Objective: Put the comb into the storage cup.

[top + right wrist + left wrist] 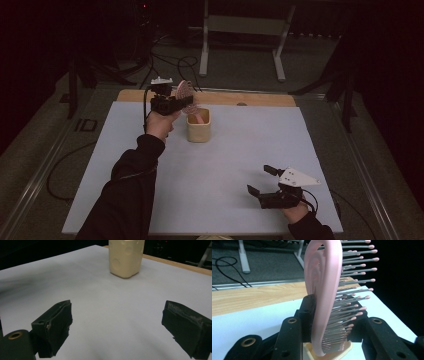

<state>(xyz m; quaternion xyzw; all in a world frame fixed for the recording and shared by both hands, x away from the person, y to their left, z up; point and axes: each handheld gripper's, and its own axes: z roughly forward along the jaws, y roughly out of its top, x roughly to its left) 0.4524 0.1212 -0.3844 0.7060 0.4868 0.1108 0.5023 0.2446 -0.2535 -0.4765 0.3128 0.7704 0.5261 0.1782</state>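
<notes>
- fingers of the left gripper point(332, 322) are clamped on the head of a pink hairbrush point(324, 290), one pad against its smooth back, the other in among the bristles
- left gripper point(176, 102) holds the hairbrush in the air at the far side of the table point(235, 165), its handle reaching down into the cream holder point(198, 126) that stands just beside the hand
- right gripper point(117, 327) has its jaws spread wide with nothing between them, low over the white surface near the person's side; in the high view the right gripper point(264, 181) sits well apart from the holder
- step in hand looks like seating the hairbrush in the holder, or drawing it out; the frames cannot settle which
- if it is going in, the next move calls for a straight descent until the handle bottoms out, then a release of the pads
- light holder could tip or slide under a sideways push, so the idle gripper might steady its wall
</notes>
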